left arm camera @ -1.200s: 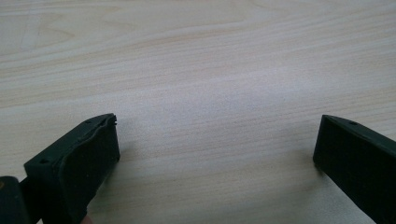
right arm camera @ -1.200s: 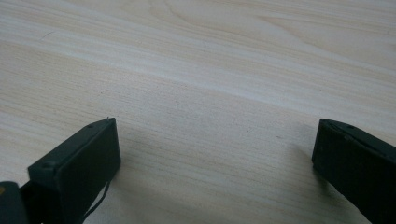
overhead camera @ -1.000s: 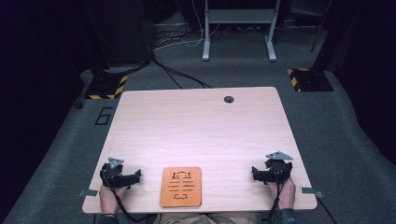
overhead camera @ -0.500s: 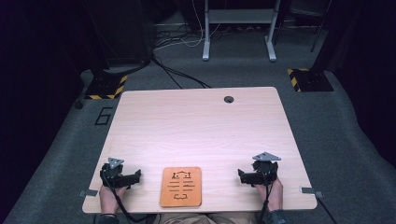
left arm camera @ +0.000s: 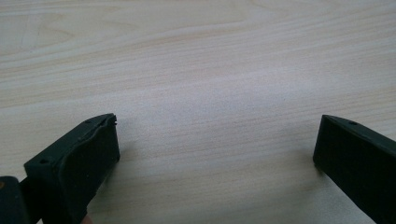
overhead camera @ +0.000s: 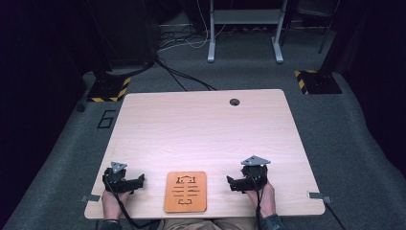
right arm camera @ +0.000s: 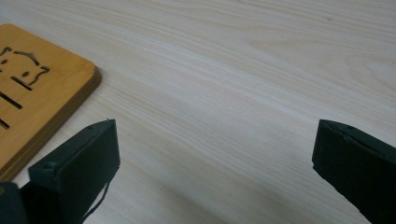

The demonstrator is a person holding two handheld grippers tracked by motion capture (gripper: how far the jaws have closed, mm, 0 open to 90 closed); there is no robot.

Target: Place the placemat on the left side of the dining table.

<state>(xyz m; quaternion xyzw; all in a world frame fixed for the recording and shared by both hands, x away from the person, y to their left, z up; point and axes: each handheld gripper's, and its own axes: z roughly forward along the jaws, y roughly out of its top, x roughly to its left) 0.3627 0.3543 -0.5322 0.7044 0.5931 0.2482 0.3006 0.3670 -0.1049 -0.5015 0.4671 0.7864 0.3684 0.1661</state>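
Both hand-held grippers flank the board, jaws apart, empty.
The orange wooden board (overhead camera: 185, 191) lies long axis running away from the person; right hand-held gripper (overhead camera: 231, 182) sits nearer than left hand-held gripper (overhead camera: 140, 180).

A lab-like recording room: bare wooden table (overhead camera: 201, 129), grey carpet (overhead camera: 349, 143), hazard-striped stand bases (overhead camera: 109, 89), floor cables (overhead camera: 182, 76).

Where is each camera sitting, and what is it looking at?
High view: sits above the person's side, looking forward and down at the table; shows both hands, left gripper and right gripper.
Left gripper view: rides the left gripper, looking along open jaws at bare wood.
Right gripper view: rides the right gripper, jaws open, facing the orange board.
Shared: high view and right gripper view both show the board.
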